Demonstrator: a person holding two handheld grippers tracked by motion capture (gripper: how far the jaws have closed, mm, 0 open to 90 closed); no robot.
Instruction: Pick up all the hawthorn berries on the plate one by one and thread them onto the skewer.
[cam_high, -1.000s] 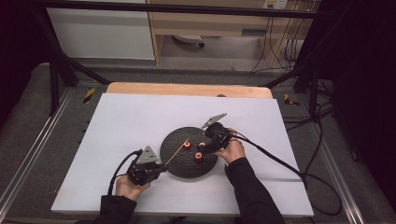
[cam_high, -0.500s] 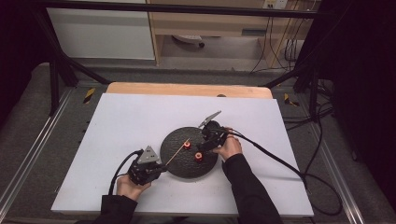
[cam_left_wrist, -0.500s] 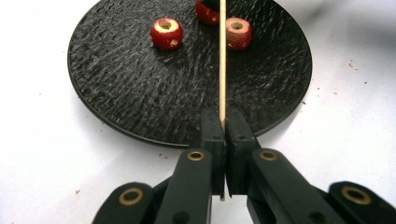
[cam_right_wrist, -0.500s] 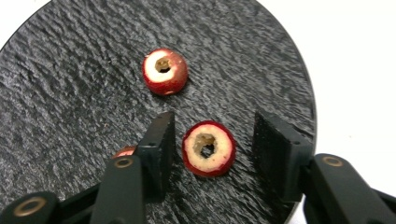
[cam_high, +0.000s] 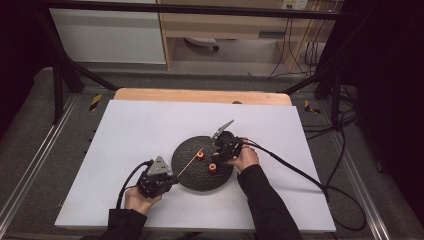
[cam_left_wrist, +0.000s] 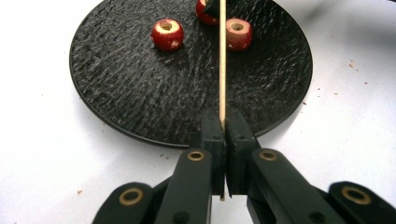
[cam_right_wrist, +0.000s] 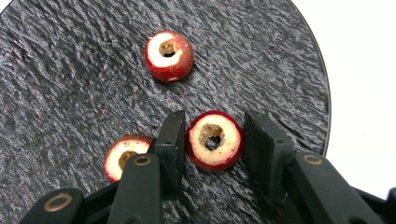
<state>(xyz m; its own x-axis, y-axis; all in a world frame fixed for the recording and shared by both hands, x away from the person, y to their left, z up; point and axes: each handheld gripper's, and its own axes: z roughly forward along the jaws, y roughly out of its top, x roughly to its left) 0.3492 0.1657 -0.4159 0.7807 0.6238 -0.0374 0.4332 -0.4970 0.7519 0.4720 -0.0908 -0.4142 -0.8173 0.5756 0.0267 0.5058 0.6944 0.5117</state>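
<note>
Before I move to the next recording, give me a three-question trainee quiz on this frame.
1. True or false: the left tongs are shut on the wooden skewer.
2. How many cored red fruit pieces lie on the black plate in the right gripper view?
3. The right tongs are: A) shut on a piece, B) open with one piece between the jaws, C) off the plate over the white table.

Key: 1 true, the jaws meet around the skewer, which points toward the fruit. 2 three. 3 B, one jaw is at the piece's edge and a gap shows at the other.
</note>
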